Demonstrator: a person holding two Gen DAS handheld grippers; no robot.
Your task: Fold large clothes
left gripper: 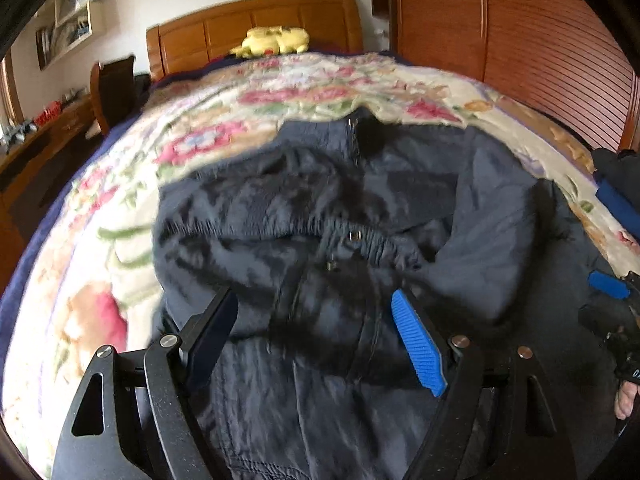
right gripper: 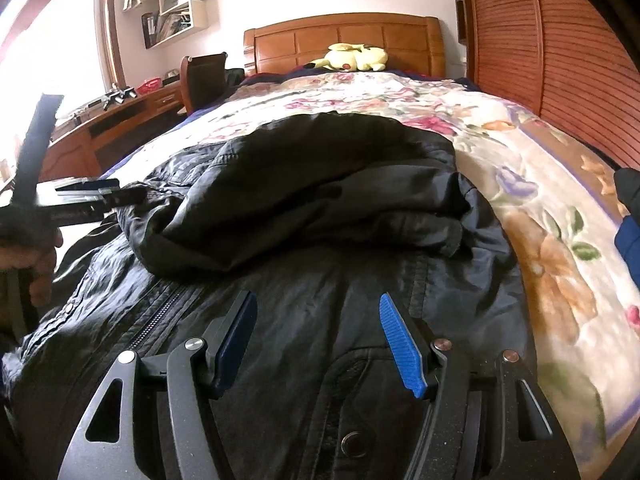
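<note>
No readable brand, label or writing anywhere; blur on the left wrist view hides fine detail. Left tongs spread wide, nothing between the pads, hovering over the dark jacket. Right tongs also spread, empty, just above the jacket's front. Jacket: dark navy to black, thin shiny crinkled fabric, lying on the bed's floral blanket, directly under and ahead of both tongs. A zipper runs diagonally left of the right tongs, a metal snap button sits below them, between the finger arms. A bulky fold of the jacket, sleeve or hood I cannot tell, is heaped just ahead of the right tongs. Gathered elastic band with small metal snaps ahead of the left tongs. A hand holds the left tongs' handle at the left edge of the right wrist view. Far ahead: yellow plush toy against the wooden headboard; wooden wardrobe to the right, a chair and wall shelves to the left.
</note>
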